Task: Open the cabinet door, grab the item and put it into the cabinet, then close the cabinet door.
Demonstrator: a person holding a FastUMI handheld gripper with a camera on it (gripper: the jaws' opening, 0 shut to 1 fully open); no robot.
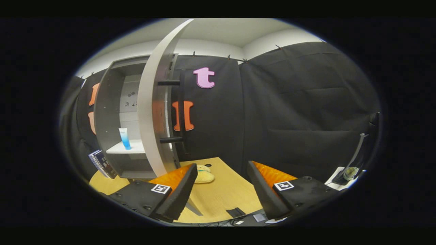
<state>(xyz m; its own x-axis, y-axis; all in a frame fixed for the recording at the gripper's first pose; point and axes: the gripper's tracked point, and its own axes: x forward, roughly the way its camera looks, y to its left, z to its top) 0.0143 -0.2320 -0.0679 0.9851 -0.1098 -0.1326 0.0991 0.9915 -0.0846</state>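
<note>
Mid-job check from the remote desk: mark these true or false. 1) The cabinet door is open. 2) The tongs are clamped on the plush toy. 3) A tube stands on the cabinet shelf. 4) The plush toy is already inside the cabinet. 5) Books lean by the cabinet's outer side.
1) True: the door is swung open.
2) False: the tongs are open and hold nothing; the plush toy lies just ahead of them.
3) True: the tube stands upright on the shelf.
4) False: it lies on the table before the cabinet.
5) True: books lean there.
</note>
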